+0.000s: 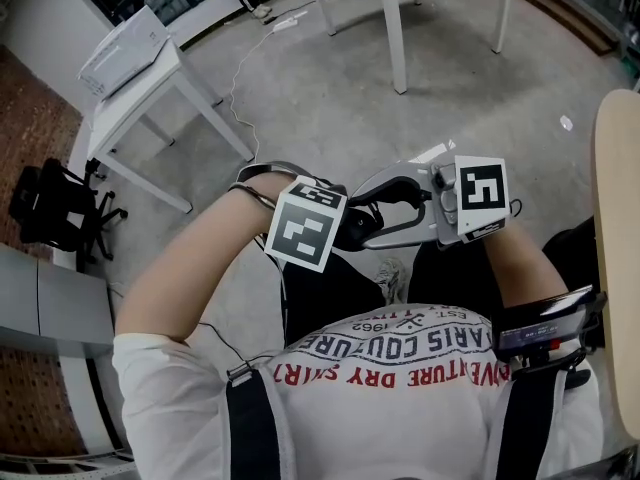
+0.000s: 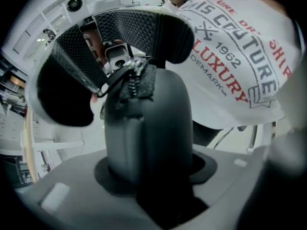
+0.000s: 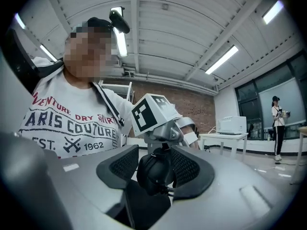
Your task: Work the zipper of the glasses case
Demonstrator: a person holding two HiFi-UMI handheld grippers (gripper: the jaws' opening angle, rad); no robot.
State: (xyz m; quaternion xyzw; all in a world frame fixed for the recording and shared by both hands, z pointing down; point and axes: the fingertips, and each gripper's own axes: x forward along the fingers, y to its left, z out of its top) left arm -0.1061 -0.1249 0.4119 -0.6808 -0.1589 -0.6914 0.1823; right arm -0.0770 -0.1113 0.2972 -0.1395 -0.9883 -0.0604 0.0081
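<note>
Close in front of the person's chest, the left gripper (image 2: pixel 153 190) is clamped on the lower part of a dark grey, round-ended hard glasses case (image 2: pixel 153 123), which stands up out of its jaws. A black toothed zipper (image 2: pixel 136 80) crosses the case's free end, with a thin dark loop hanging just beside it.

The right gripper (image 3: pixel 156 166) lies level and meets that same end from the other side. Its jaws are spread wide, and its black dimpled pads (image 3: pixel 192 169) flank the zippered end without pressing on it. In the head view the two square-patterned marker cubes sit side by side above the person's lap.

Just behind them is the person's white T-shirt with red and grey lettering (image 1: pixel 400 353), crossed by dark shoulder straps. A pale wooden tabletop (image 1: pixel 615 258) edges in at the person's right.

Farther out, on the grey concrete floor (image 1: pixel 330 108), stands a small white table (image 1: pixel 150 103) carrying a white box-shaped machine (image 1: pixel 125 48). A black office chair (image 1: pixel 55 208) is near it on the left. At the far side of the room a person stands by a long counter (image 3: pixel 277 119).
</note>
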